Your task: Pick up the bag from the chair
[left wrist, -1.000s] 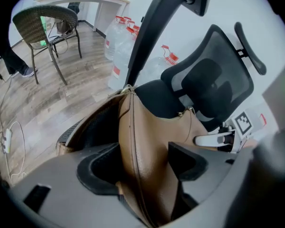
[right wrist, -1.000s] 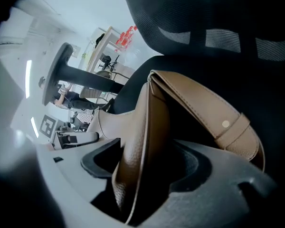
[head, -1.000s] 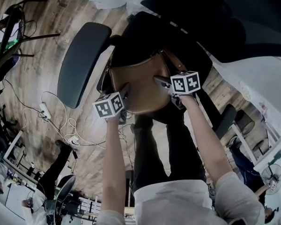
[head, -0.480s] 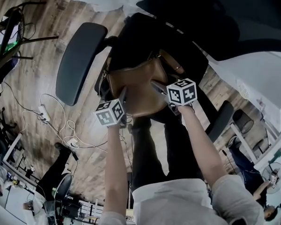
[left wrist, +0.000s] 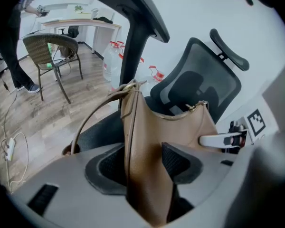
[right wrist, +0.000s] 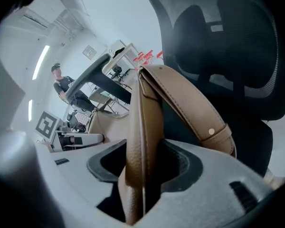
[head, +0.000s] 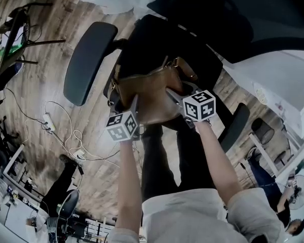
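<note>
A tan leather bag [head: 151,92] hangs between my two grippers above the seat of a black office chair [head: 157,39]. My left gripper [head: 134,105] is shut on the bag's left edge; in the left gripper view the leather [left wrist: 149,141] runs between the jaw pads. My right gripper [head: 171,95] is shut on the bag's right edge, where the leather [right wrist: 138,141] stands pinched between its pads. The strap [right wrist: 199,113] loops over the bag's right side. The chair's mesh backrest [right wrist: 228,42] rises behind the bag.
The chair's left armrest [head: 88,59] lies left of the bag and its right armrest [head: 235,126] lies lower right. Cables and a power strip [head: 48,120] lie on the wood floor. A wicker chair [left wrist: 52,51] and a person [left wrist: 12,37] stand further off.
Both grippers have kept their hold on the bag and shifted slightly down and right in the head view. The bag has come a little higher off the seat.
</note>
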Motion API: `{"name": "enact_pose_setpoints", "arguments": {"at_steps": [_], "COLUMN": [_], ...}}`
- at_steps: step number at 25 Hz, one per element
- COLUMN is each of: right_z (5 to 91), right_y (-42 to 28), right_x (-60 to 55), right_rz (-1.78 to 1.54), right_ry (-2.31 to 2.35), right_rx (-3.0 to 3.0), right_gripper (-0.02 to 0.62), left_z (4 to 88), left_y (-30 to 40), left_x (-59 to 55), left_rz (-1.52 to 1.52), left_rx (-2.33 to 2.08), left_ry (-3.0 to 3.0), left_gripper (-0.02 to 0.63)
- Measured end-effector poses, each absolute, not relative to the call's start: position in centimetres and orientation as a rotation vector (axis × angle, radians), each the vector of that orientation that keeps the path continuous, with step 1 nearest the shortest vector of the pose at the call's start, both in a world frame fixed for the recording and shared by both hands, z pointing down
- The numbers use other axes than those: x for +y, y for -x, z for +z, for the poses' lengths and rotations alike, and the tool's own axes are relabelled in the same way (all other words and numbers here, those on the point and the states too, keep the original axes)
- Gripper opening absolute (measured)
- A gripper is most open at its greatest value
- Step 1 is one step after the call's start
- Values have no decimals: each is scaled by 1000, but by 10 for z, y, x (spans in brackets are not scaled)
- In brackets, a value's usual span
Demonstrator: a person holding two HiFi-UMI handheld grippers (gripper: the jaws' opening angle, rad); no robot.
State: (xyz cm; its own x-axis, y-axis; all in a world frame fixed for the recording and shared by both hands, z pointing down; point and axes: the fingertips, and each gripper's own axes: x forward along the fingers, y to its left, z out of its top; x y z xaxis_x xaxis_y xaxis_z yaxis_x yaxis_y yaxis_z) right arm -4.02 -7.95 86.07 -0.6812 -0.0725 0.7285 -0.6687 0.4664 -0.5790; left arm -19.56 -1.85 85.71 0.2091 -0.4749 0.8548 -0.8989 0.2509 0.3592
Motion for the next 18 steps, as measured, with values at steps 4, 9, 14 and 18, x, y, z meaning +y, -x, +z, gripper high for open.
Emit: {"name": "enact_pose_setpoints", "arguments": {"at_steps": [4, 9, 14, 18], "right_z": [841, 807, 762, 725], "right_y": [37, 27, 24, 17], "right_x": [-81, -83, -83, -92], "right_rz": [1196, 1173, 1133, 1090], "right_ry": [-638, -659, -684, -719], "right_rx": [-2114, -2144, -2200, -2238], "right_gripper": [202, 193, 191, 190], "left_z": [837, 798, 754, 720], "left_y": [192, 184, 182, 176], "left_x": [-22, -26, -28, -38], "left_rz": [484, 476, 456, 436], "left_rx": [-1456, -1473, -1509, -1524], "left_ry": [-1412, -1446, -1484, -1528], "left_gripper": [222, 222, 218, 216]}}
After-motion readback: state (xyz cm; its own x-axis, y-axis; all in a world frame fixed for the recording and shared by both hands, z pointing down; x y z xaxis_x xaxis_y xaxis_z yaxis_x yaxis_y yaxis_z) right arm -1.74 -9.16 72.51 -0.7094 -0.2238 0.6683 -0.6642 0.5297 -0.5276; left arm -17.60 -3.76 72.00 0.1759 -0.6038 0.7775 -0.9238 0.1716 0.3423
